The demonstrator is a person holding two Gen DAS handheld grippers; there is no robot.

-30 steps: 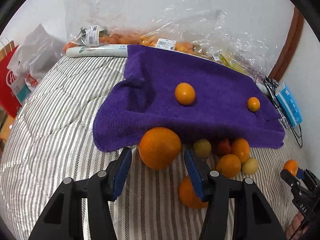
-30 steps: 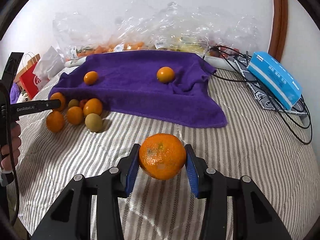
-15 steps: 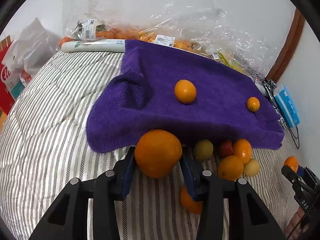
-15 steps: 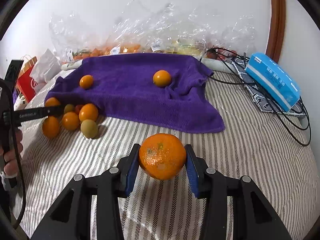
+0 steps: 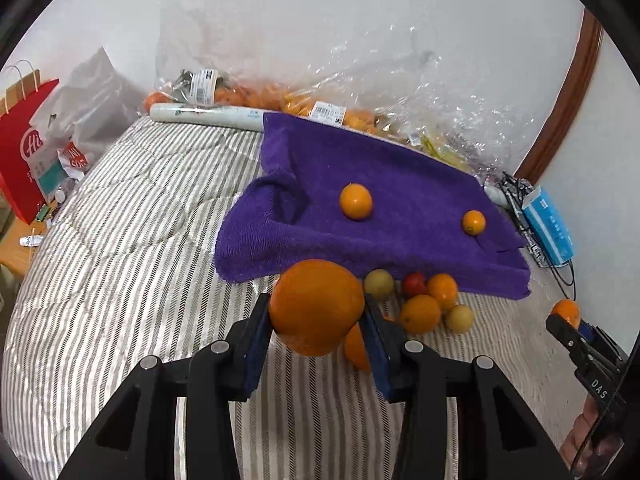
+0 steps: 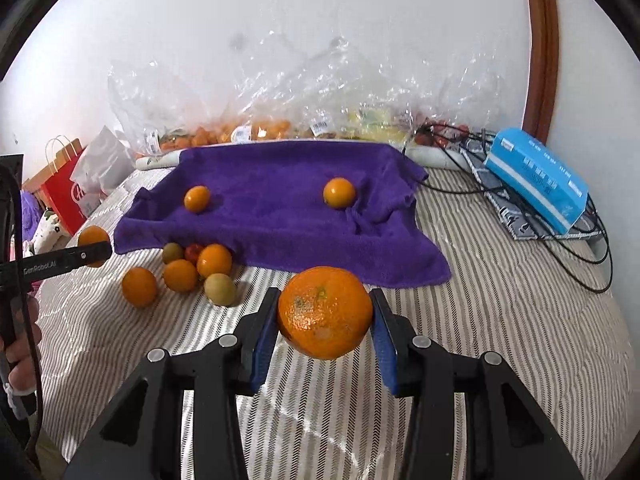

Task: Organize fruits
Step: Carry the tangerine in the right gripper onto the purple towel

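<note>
My left gripper [image 5: 316,320] is shut on a large orange [image 5: 316,307] and holds it above the striped bedcover, just in front of the purple towel [image 5: 400,184]. My right gripper [image 6: 325,320] is shut on a second large orange [image 6: 325,312], also held above the cover. Two small oranges [image 5: 355,201] [image 5: 473,222] lie on the towel. A cluster of several small fruits [image 5: 424,300] lies at the towel's front edge; it also shows in the right wrist view [image 6: 192,268].
Clear plastic bags of fruit [image 6: 280,120] lie along the wall behind the towel. A blue box [image 6: 536,184] and black cables [image 6: 580,240] lie at the right. A red paper bag [image 5: 24,152] stands off the bed at the left.
My left gripper closed on the large orange and lifted it off the cover. My right gripper kept its orange and rose slightly toward the towel.
</note>
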